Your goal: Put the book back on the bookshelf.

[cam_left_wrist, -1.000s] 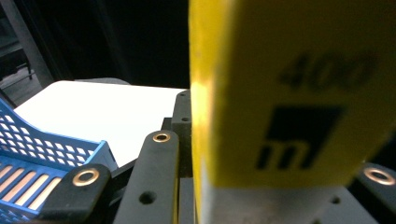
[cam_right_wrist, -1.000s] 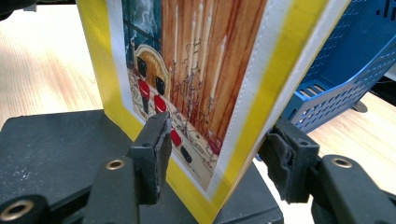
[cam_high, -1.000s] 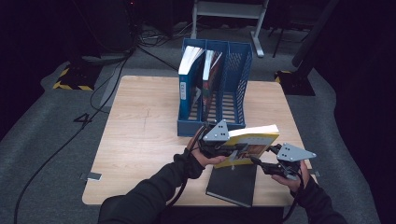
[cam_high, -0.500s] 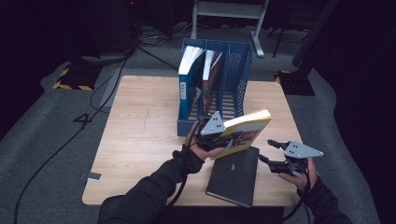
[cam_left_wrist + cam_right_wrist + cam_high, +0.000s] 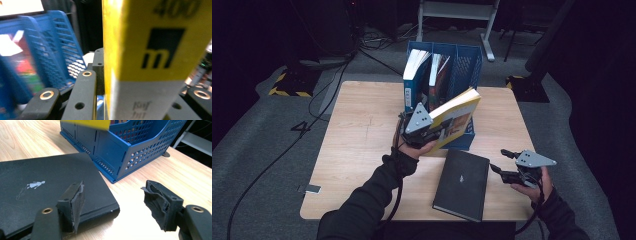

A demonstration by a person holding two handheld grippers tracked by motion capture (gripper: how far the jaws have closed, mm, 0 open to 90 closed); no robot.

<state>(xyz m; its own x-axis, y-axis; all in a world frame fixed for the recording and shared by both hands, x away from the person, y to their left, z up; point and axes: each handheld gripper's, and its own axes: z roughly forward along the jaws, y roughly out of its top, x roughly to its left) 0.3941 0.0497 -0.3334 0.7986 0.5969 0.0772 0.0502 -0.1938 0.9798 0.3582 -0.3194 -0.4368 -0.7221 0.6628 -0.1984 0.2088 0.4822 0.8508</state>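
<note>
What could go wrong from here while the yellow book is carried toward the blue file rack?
The left gripper holds the yellow book near one end, tilted in the air, so it might slip or swing. It could also bump the blue file rack or the books standing inside. The right gripper is open beside the black book.

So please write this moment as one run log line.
left gripper: shut on thick yellow paperback book, lifted before blue plastic file rack | right gripper: open, empty, beside flat black hardcover book
</note>
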